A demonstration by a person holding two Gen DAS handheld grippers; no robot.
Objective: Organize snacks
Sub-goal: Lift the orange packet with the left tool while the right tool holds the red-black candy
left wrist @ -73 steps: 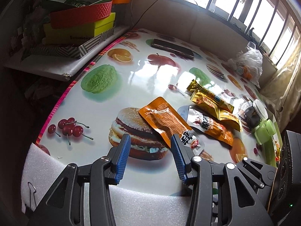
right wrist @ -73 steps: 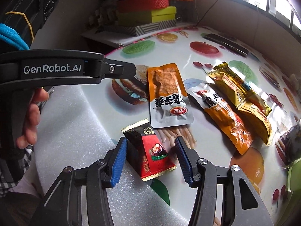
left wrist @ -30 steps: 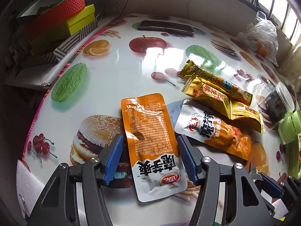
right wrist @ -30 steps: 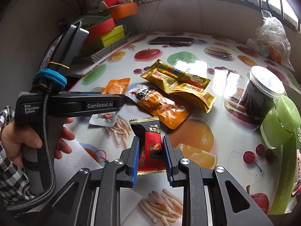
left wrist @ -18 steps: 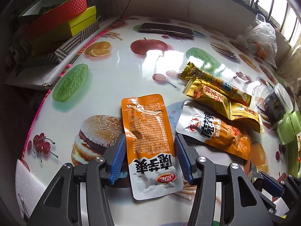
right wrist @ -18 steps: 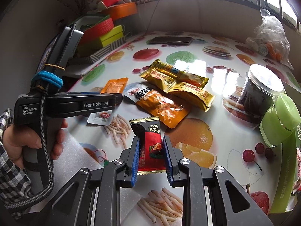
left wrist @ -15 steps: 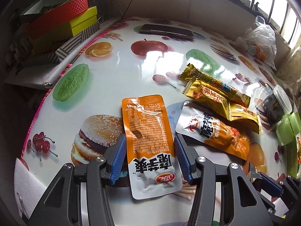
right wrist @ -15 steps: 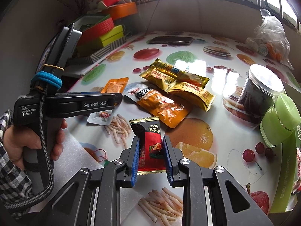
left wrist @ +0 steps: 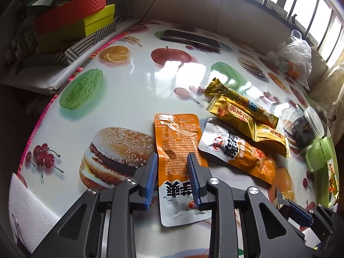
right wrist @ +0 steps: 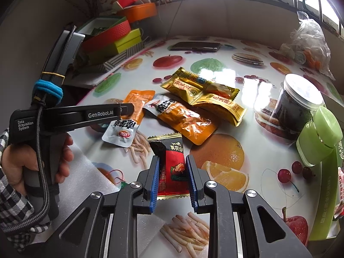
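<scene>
An orange-and-white sachet [left wrist: 178,137] lies on the fruit-print table [left wrist: 129,90]. My left gripper [left wrist: 173,169] is over its middle, jaws closing, and the blue pads pinch its two long edges so it buckles. In the right wrist view the sachet [right wrist: 137,101] has its white end curled up under the left gripper [right wrist: 129,108], which a hand holds. My right gripper [right wrist: 172,172] is shut on a red-and-black snack packet [right wrist: 174,150], held above the table near its front edge.
Beside the sachet lie an orange snack pouch [left wrist: 238,150] and two gold bars [left wrist: 240,111]. A dark jar with a white lid [right wrist: 296,105] and a green container [right wrist: 320,135] stand right. A phone [left wrist: 191,38], stacked boxes [left wrist: 71,25] and a plastic bag [left wrist: 294,58] sit farther back.
My left gripper's jaws have narrowed from wide apart onto the sachet's edges. The right gripper has kept still with the red packet in it.
</scene>
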